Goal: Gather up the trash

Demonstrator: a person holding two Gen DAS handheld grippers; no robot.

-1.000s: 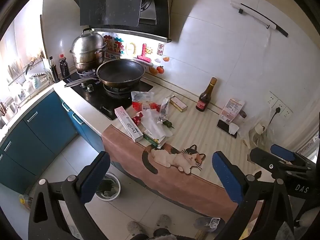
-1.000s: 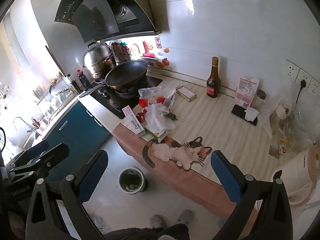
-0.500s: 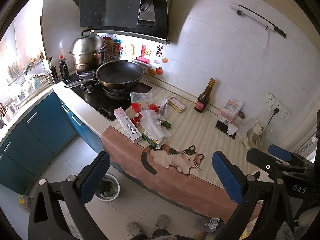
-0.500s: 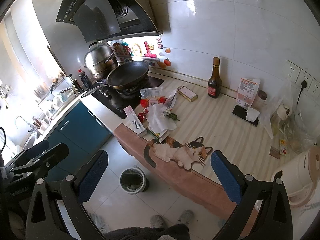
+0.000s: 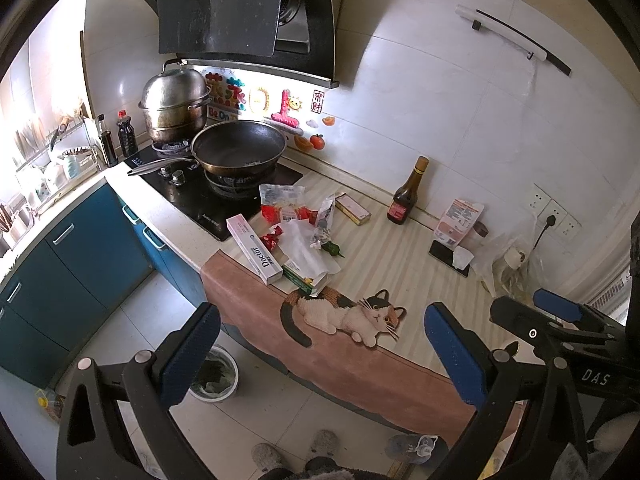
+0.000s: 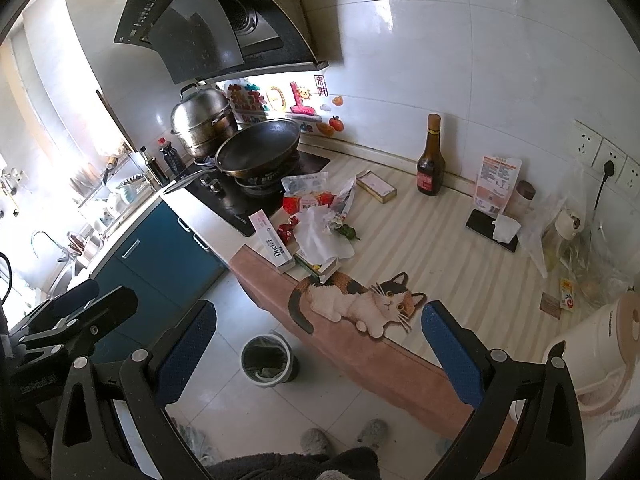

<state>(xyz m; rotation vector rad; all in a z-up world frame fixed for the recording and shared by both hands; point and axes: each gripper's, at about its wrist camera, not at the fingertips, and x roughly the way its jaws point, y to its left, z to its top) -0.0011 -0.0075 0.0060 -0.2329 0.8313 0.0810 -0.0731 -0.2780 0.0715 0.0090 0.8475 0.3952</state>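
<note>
A heap of trash lies on the counter beside the stove: a long white carton [image 5: 253, 249] [image 6: 271, 246], crumpled white paper [image 5: 305, 251] [image 6: 319, 239], red wrappers [image 5: 286, 213] [image 6: 306, 200], a clear bag [image 5: 280, 192] and a small flat box [image 5: 353, 209] [image 6: 376, 186]. A small bin [image 5: 213, 372] [image 6: 268, 360] stands on the floor below the counter edge. My left gripper [image 5: 320, 354] and right gripper [image 6: 318, 350] are both open and empty, held well back from the counter, above the floor.
A wok [image 5: 239, 148] and a steel pot [image 5: 175, 104] sit on the stove. A dark bottle [image 5: 407, 192], a phone [image 5: 449, 253], plastic bags [image 6: 576, 240] and a white kettle [image 6: 608, 352] are on the counter. A cat-print mat [image 5: 344, 312] hangs over the counter edge. Blue cabinets [image 5: 72, 256] stand on the left.
Both views have shifted slightly; the counter sits a little lower and farther in the left wrist view. Both grippers stay open and empty.
</note>
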